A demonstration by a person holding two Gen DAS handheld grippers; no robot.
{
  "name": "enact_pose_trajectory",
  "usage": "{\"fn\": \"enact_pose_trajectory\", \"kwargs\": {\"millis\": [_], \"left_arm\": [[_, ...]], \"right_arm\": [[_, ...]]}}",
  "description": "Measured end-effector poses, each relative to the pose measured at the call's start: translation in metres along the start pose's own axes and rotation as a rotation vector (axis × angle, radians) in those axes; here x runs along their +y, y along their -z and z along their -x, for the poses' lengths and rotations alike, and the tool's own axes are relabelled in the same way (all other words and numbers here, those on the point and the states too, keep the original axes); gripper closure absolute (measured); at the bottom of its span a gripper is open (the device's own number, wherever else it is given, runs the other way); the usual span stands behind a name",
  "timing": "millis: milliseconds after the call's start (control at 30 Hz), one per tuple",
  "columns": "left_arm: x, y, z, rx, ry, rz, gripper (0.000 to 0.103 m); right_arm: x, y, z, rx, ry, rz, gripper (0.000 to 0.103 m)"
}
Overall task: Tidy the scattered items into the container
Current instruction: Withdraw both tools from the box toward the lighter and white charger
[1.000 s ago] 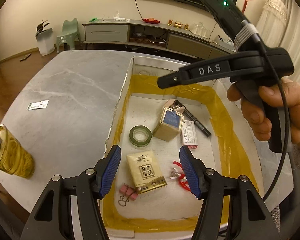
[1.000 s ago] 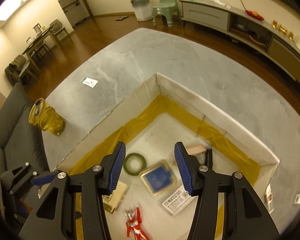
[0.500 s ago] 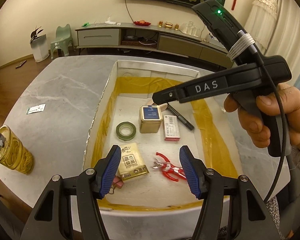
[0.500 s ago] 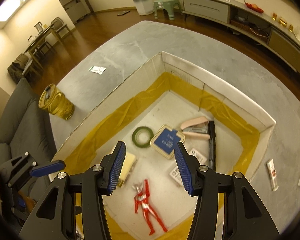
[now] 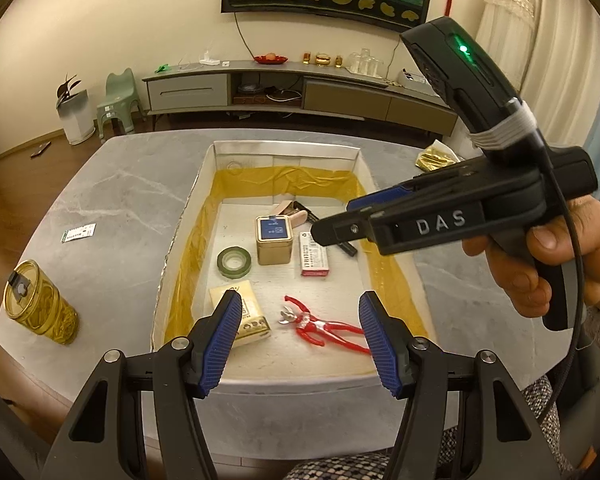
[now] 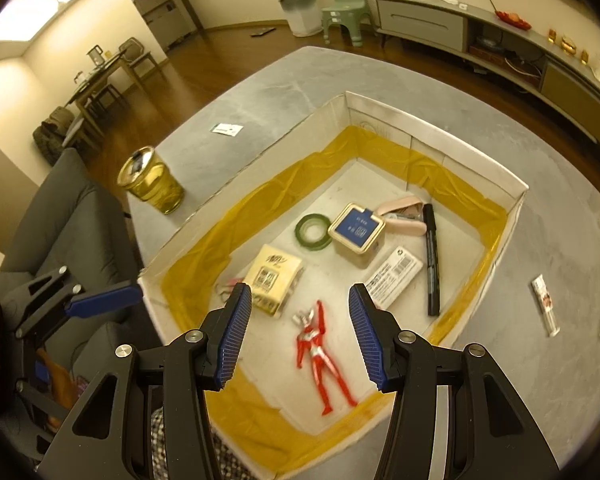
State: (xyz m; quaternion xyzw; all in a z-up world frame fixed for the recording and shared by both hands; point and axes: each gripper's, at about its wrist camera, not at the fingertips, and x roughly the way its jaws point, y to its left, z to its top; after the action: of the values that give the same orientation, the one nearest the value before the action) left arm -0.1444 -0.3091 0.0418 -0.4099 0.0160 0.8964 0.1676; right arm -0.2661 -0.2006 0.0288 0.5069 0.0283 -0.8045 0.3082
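The counter [image 5: 116, 200] is grey, veined like marble. The container [image 6: 440, 136] is white, lined with mustard-yellow film. Inside are seen a red-and-silver figure [image 6: 320, 356], a green tape roll [image 6: 314, 230], a gold tin [image 6: 358, 232] with a navy lid and a black marker [image 6: 431, 256] — both grippers are black, with blue ribbed jaws.

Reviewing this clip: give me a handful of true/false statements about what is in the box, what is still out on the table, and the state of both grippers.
1. The red figure lies inside the box. True.
2. The left hand-held gripper is shut on the green tape roll. False: it is open and empty; the roll lies on the box floor.
3. The gold jar stands on the table outside the box. True.
4. The black marker lies on the table outside the box. False: it is inside.
5. The right hand-held gripper is open and empty. True.
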Motion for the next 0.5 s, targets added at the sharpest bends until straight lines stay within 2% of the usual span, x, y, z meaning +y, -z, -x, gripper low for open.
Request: {"fn": "enact_pose_trajectory", "kwargs": {"millis": [500], "left_arm": [[-0.036, 0.011, 0.037, -0.023, -0.001, -0.041, 0.041]], "right_arm": [[0.02, 0.054, 0.051, -0.071, -0.061, 0.008, 0.048]]}}
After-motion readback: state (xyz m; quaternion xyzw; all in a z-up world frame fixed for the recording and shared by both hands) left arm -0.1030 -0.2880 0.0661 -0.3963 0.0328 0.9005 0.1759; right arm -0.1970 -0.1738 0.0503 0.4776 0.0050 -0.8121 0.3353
